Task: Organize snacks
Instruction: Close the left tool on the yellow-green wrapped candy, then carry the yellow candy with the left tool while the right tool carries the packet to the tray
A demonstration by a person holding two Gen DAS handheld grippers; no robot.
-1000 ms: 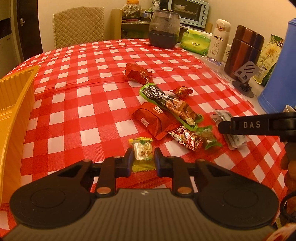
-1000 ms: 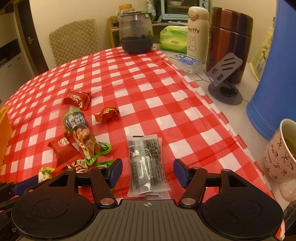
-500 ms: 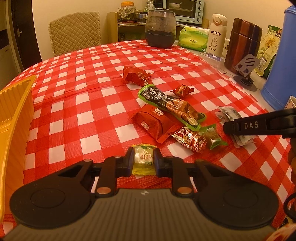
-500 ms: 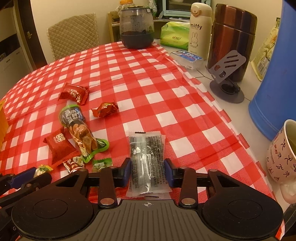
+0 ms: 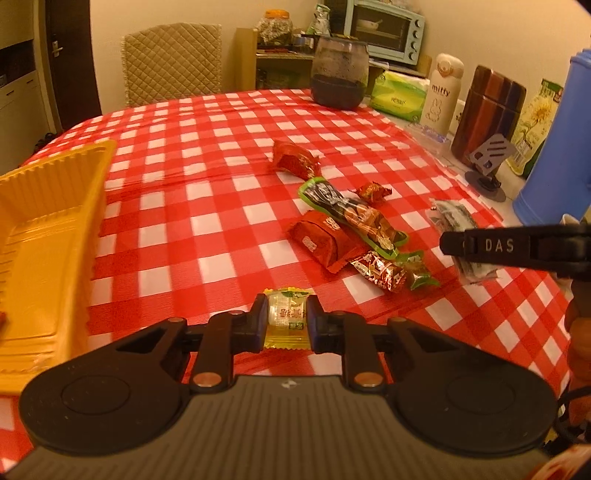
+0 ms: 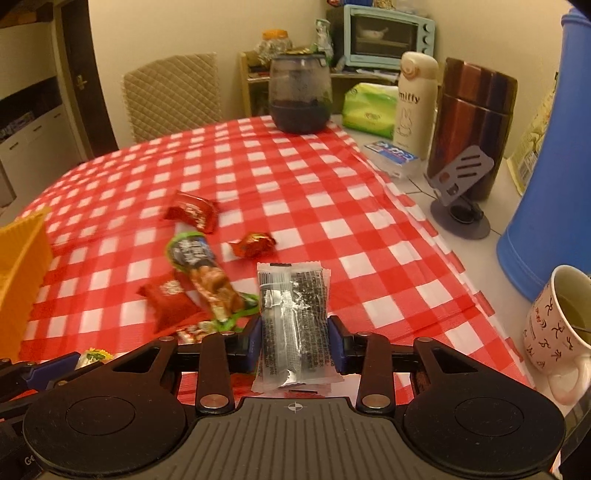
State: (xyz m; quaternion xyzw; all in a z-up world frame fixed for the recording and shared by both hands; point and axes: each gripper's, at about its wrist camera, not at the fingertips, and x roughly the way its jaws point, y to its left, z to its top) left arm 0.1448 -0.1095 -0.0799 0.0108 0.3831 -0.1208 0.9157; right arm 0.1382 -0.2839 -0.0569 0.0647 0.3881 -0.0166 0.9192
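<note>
Left gripper (image 5: 286,320) clamps a small yellow candy (image 5: 287,321), right gripper (image 6: 294,341) a clear dark-filled packet (image 6: 293,321) lying lengthwise along its fingers, while the yellow tray (image 5: 48,236) waits far left, nearer the left hand.

Both cameras sit low on the grippers, just behind the fingers, and look forward and downward over the table with the red checked cloth (image 5: 207,177). The left wrist view is close to the cloth and faces the far wall with the toaster oven (image 5: 384,27); the yellow tray (image 5: 55,229) fills its left edge. The right wrist view stands more to the right, so the blue container (image 6: 550,184) and the mug (image 6: 557,328) are near. Both views share the scattered snacks, the dark glass jar (image 6: 299,96), the miffy bottle (image 5: 443,92) and the quilted chair (image 6: 173,92).
</note>
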